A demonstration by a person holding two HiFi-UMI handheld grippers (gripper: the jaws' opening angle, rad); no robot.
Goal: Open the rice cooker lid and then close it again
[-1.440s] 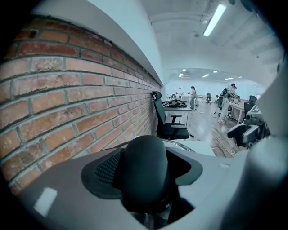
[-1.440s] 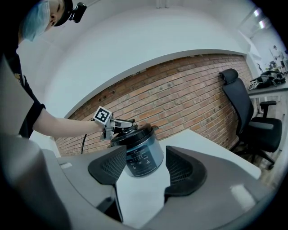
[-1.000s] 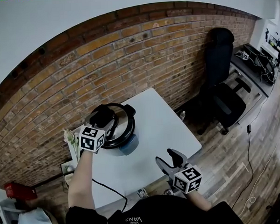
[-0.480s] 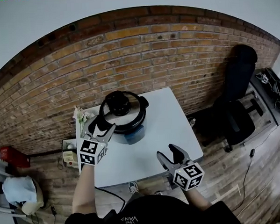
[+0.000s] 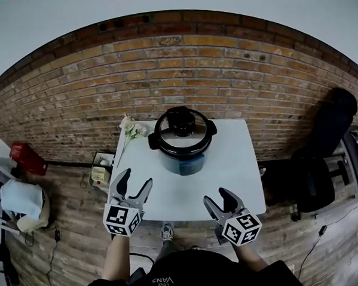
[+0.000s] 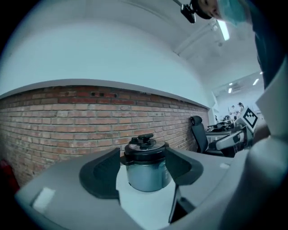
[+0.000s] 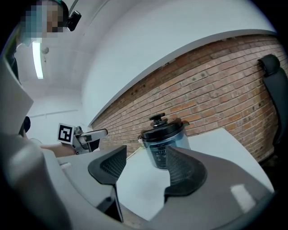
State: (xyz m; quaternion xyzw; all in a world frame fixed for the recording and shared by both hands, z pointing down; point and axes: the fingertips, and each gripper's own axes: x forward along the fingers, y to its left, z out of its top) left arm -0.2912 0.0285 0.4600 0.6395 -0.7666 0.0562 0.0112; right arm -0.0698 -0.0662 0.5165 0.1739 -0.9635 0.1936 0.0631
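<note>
1. The jaws of the left gripper (image 5: 136, 178) are held wide apart, and nothing is held in them. The jaws of the right gripper (image 5: 218, 197) are wide apart and empty too.
2. Both grippers are held over the near edge of the worktop (image 5: 240, 166), well apart from the rice cooker (image 5: 184, 151).
3. The rice cooker is set at the far side of the worktop, close to the brick wall (image 5: 75, 103). It is seen far off through the gap of each gripper's jaws.
4. The lid (image 5: 194, 138) is shut on the pot, and a black knob (image 5: 181, 118) is seen on top of it.
5. Nothing is being touched, so it can't be told if the opening is yet to be done or is already done.
6. If the lid is to be opened, one gripper should probably be moved forward to the knob. The jaws should be kept apart until the knob is right between them.
7. The knob should then be squeezed tight, so the lid is not dropped.
8. The pot might slide, so the side handle (image 5: 153, 141) could be held by the other gripper.
9. The lid may need to be turned before it is lifted; this can't be told for sure.
10. The flowers (image 5: 130, 127) near the pot should not be bumped.
</note>
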